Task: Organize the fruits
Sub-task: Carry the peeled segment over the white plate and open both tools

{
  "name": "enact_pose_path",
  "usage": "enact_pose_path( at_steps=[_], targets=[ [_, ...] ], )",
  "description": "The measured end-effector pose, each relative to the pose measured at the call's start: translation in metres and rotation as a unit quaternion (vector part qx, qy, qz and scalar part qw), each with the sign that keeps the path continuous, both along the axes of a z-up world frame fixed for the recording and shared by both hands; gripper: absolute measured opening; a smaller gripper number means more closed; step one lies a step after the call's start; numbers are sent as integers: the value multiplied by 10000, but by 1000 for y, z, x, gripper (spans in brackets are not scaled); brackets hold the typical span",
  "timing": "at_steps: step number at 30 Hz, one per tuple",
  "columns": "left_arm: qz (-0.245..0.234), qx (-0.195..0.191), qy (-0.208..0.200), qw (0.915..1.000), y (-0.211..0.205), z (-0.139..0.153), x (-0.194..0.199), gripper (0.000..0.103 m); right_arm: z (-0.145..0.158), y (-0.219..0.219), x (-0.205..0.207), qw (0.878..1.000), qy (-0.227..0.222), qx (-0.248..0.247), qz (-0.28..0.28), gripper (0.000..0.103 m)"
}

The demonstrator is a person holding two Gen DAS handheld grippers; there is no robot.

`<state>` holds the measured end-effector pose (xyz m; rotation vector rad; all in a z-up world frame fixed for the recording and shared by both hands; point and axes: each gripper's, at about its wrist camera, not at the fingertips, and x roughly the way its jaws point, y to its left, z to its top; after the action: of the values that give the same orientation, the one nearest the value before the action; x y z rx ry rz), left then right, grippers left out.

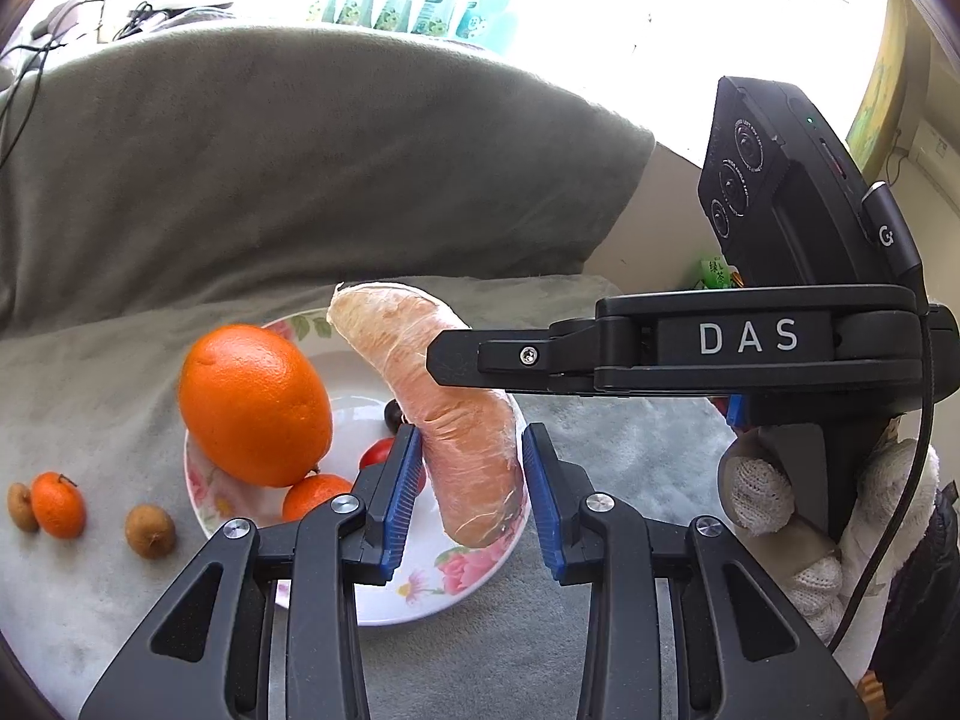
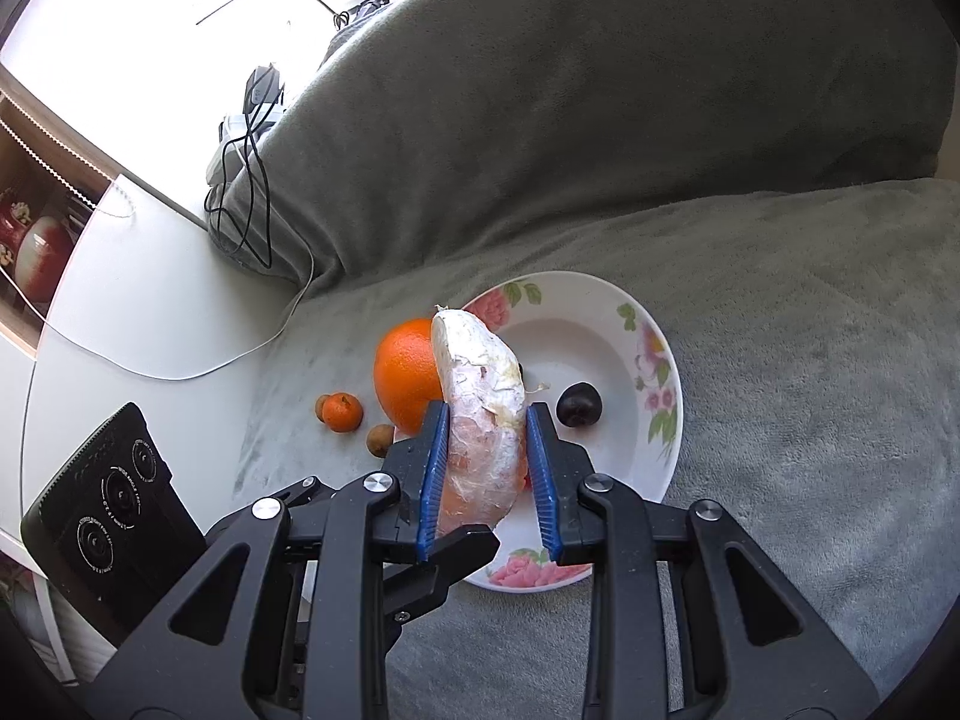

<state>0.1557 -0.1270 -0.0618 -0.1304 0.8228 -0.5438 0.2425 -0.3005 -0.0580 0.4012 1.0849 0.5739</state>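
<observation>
- The right gripper [image 2: 489, 411] is closing narrowly on a peeled pomelo segment [image 1: 444, 414]. Its blue pads are lying against both flanks of the lower half, so I judge it to be the one carrying the piece.
- The left gripper [image 1: 471, 432] is bracketing the same segment from another side, also at a narrow gap. Its left pad is touching the fruit, but I cannot tell whether the other pad is pressing or just lying beside it, so its hold is uncertain.
- The segment is standing nearly upright over the near part of the flowered plate [image 1: 420, 606], curving away to a pointed tip. It is looking pale pink-orange under a whitish, wrinkled membrane, with loose shreds hanging from it. It is likely soft, so a hard squeeze could tear the skin.
- The step in hand seems to be setting this piece on the plate, or passing it between the grippers. The next move is calling for one pair of jaws to let go cleanly and the other to lower the segment into the free space.
- On the plate a large orange [image 1: 255, 405] is resting at the left rim, with a mandarin [image 1: 315, 495], a small red fruit [image 1: 378, 453] and a dark plum [image 2: 579, 403] around it.
- Off the plate, on the grey blanket [image 1: 90, 600], a small mandarin [image 1: 57, 504] and two brown longans [image 1: 150, 531] are waiting to be gathered.
</observation>
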Motion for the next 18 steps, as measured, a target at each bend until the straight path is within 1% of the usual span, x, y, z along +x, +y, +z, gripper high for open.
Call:
enact_pose_path(
  at_steps=[11,18],
  targets=[
    [-32,74,89,9999,-4,-5,8,33,-7,0,7,9999,100,-63,-66,27],
    [-49,90,112,9999,-5,-4,5,33,-8,1,7,9998,132,-91,-93,27]
  ],
)
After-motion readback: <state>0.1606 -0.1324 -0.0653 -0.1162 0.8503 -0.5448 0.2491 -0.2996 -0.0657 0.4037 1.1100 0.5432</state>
